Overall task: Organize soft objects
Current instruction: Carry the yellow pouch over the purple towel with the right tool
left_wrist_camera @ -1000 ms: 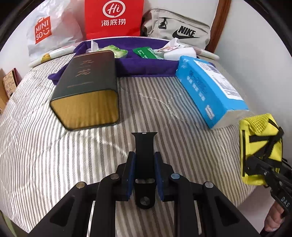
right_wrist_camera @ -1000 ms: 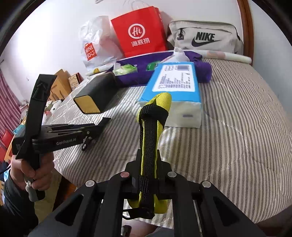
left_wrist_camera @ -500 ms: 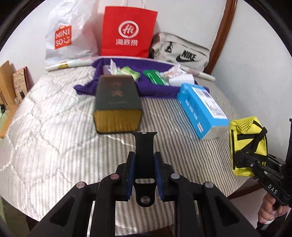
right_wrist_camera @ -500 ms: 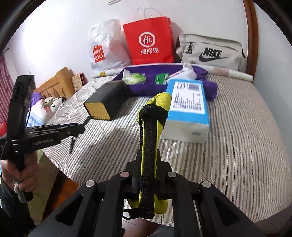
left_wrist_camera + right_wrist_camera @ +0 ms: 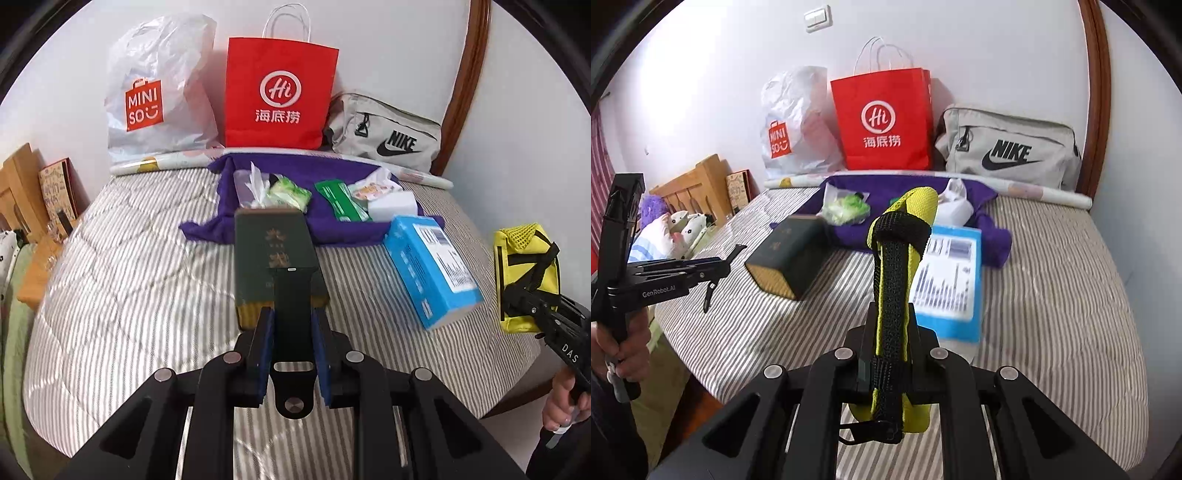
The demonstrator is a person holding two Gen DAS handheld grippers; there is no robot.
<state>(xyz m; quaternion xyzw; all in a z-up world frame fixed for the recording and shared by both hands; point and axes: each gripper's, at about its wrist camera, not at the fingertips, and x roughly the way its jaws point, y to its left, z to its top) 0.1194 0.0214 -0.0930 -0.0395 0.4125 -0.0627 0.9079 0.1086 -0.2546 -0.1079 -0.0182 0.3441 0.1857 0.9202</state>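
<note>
My left gripper (image 5: 293, 321) is shut on a black strap (image 5: 293, 295) that stands up between its blue pads, above the near part of the striped bed (image 5: 129, 295). In the right wrist view this left gripper (image 5: 733, 254) is at the left, with the black strap (image 5: 708, 295) hanging below its tips. My right gripper (image 5: 892, 332) is shut on a yellow mesh pouch (image 5: 919, 203) with black webbing, held upright. The left wrist view shows the same yellow pouch (image 5: 521, 258) at the right edge, off the bed's side.
On the bed lie a dark green box (image 5: 277, 251), a blue tissue pack (image 5: 428, 266) and a purple cloth (image 5: 332, 225) bearing small packets. A Miniso bag (image 5: 155, 92), a red paper bag (image 5: 277, 96) and a grey Nike bag (image 5: 388, 136) stand against the wall.
Both grippers have risen and drawn back from the bed, each keeping its hold. The box and tissue pack look smaller, and more of the wall and bags shows.
</note>
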